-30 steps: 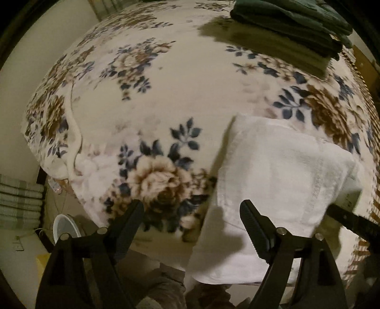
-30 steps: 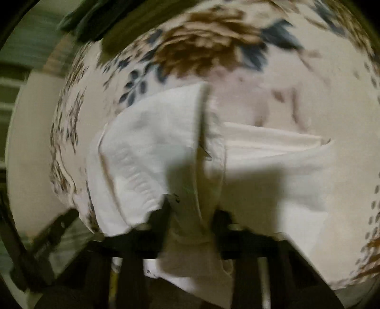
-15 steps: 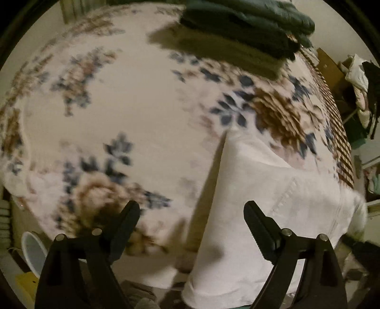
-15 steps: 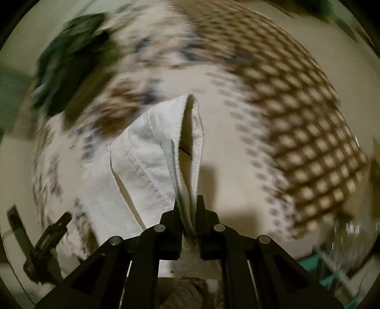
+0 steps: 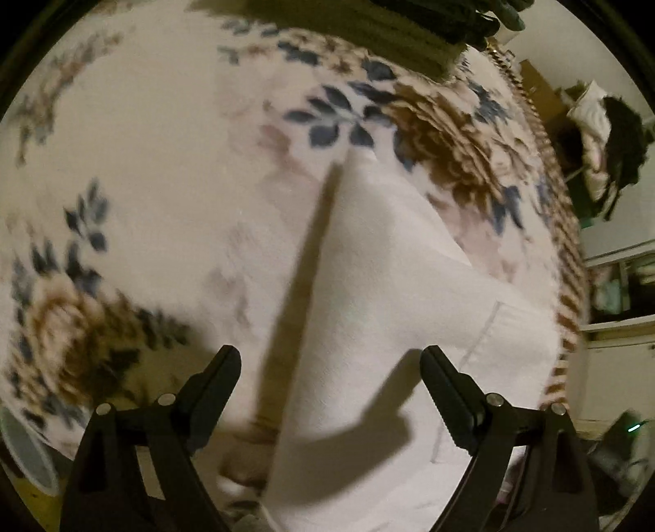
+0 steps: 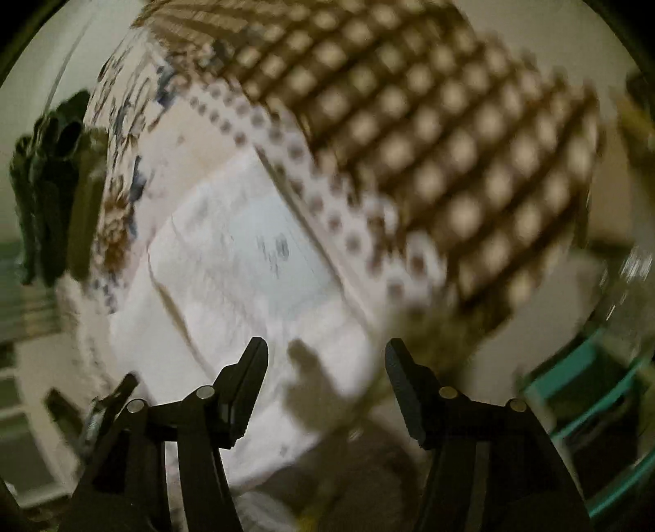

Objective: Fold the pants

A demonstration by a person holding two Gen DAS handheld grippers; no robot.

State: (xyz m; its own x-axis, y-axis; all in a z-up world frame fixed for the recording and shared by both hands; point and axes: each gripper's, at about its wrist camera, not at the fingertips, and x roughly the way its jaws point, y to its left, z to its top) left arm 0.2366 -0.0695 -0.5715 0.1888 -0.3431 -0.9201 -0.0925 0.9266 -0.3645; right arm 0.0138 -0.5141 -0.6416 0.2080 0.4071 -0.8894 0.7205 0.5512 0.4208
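Note:
The white pants (image 5: 380,294) lie folded into a long flat strip on the floral blanket (image 5: 155,172), reaching over its near edge. My left gripper (image 5: 330,360) is open and empty, hovering above the pants' near end. In the right wrist view the pants (image 6: 245,262) lie flat with a seam and a small dark mark showing. My right gripper (image 6: 326,354) is open and empty just above their near edge. Both views are motion-blurred.
A pile of dark green folded clothes (image 5: 446,20) sits at the far end of the bed, also in the right wrist view (image 6: 53,180). A brown checked cover (image 6: 430,135) lies to the right of the pants. Clothes (image 5: 606,139) and shelves stand beyond the bed.
My right gripper has let go of the pants' edge and opened; the lifted fold now lies flat. My left gripper stayed open and moved forward and right over the pants.

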